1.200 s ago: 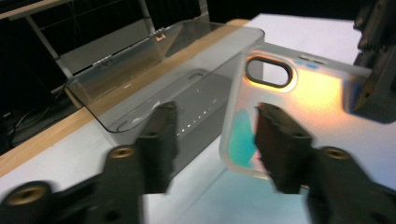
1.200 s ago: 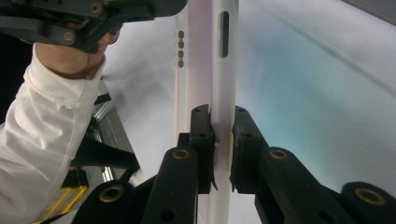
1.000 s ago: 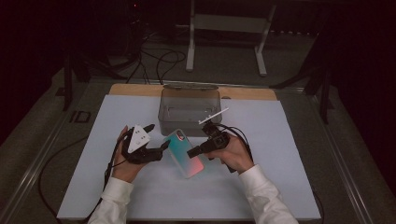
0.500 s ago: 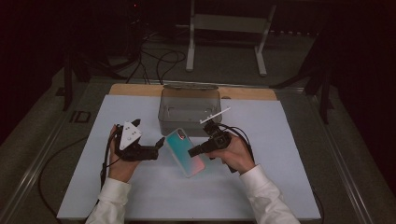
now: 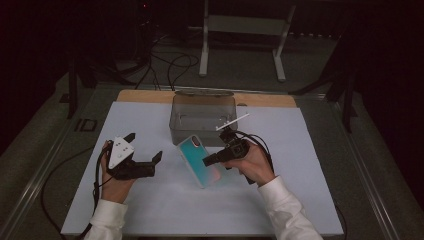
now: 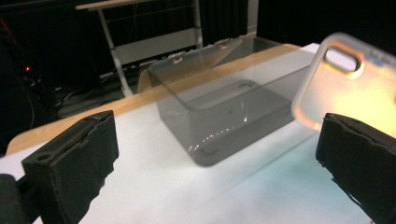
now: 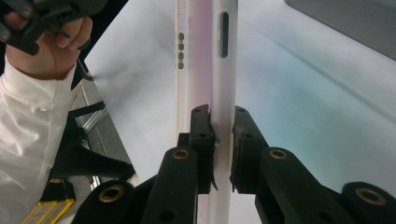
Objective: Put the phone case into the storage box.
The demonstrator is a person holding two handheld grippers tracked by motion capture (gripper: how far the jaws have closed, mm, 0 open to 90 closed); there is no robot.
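A phone case (image 5: 196,159) with a teal-to-pink back hangs tilted above the white mat. My right gripper (image 5: 209,160) is shut on its edge; in the right gripper view the pads (image 7: 201,140) pinch the case's white rim (image 7: 219,70). My left gripper (image 5: 145,146) is to the left of the case and apart from it. Its jaws have just been opening and now stand wide with nothing between them. In the left gripper view the case's camera cut-out end (image 6: 355,84) shows beyond the right jaw of the left gripper (image 6: 215,163).
A clear plastic box (image 5: 202,117) with its lid tipped up stands at the back middle of the white mat (image 5: 300,165), just beyond the case. A wooden strip (image 5: 265,99) edges the table's far side. A metal stand (image 5: 240,25) is on the floor behind.
My left gripper has drawn back to the left, away from the case, and its jaws have spread wider. The right gripper and the case have stayed in place.
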